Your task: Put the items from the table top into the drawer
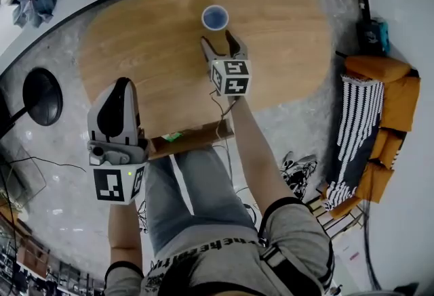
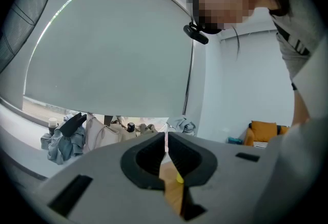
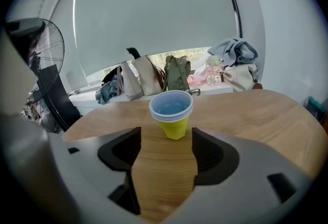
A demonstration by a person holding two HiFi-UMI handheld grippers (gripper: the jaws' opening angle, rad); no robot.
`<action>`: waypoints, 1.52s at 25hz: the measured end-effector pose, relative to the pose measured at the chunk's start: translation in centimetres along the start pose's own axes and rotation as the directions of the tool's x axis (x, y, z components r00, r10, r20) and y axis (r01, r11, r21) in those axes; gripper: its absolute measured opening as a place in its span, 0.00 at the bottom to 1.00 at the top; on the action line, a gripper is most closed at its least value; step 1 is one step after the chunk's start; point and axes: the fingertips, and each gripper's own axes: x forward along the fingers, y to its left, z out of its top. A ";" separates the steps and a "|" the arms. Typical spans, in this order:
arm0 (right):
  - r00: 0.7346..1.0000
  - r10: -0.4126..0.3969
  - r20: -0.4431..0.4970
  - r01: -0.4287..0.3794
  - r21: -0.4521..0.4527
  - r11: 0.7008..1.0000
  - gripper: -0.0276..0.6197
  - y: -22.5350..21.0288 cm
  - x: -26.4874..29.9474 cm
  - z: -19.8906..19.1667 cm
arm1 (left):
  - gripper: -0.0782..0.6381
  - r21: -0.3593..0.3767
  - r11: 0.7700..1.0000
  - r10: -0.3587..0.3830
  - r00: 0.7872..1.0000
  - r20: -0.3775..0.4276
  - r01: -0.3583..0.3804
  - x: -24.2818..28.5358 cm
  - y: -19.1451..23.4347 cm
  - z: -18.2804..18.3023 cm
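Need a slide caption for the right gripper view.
Open right gripper faces a yellow, blue-lined plastic cup standing upright on the wooden table.

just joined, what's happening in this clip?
A person works two handheld grippers over a wooden table. The right gripper, jaws open and empty, points at the yellow cup, which stands upright just beyond the jaws, untouched. The left gripper is shut on nothing, near the table's front left edge. What looks like the open drawer sits under the near edge.

Matt wooden table point(image 1: 149, 51) (plastic cup point(image 1: 215, 17))
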 end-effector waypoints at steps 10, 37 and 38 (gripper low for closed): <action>0.999 0.001 0.033 0.002 -0.075 0.997 0.59 -0.7 3.6 0.4 | 0.14 0.003 1.000 -0.020 0.999 -0.050 0.020 0.9 -0.5 -2.5; 0.987 0.046 0.152 -0.033 -0.087 0.996 0.47 4.3 -4.1 0.7 | 0.14 0.001 1.000 -0.001 1.000 -0.025 0.001 -5.0 -1.0 -3.4; 0.987 0.048 0.155 -0.035 -0.083 0.996 0.47 4.8 -5.0 0.5 | 0.14 0.004 1.000 -0.003 1.000 -0.020 0.003 -5.7 -1.2 -3.1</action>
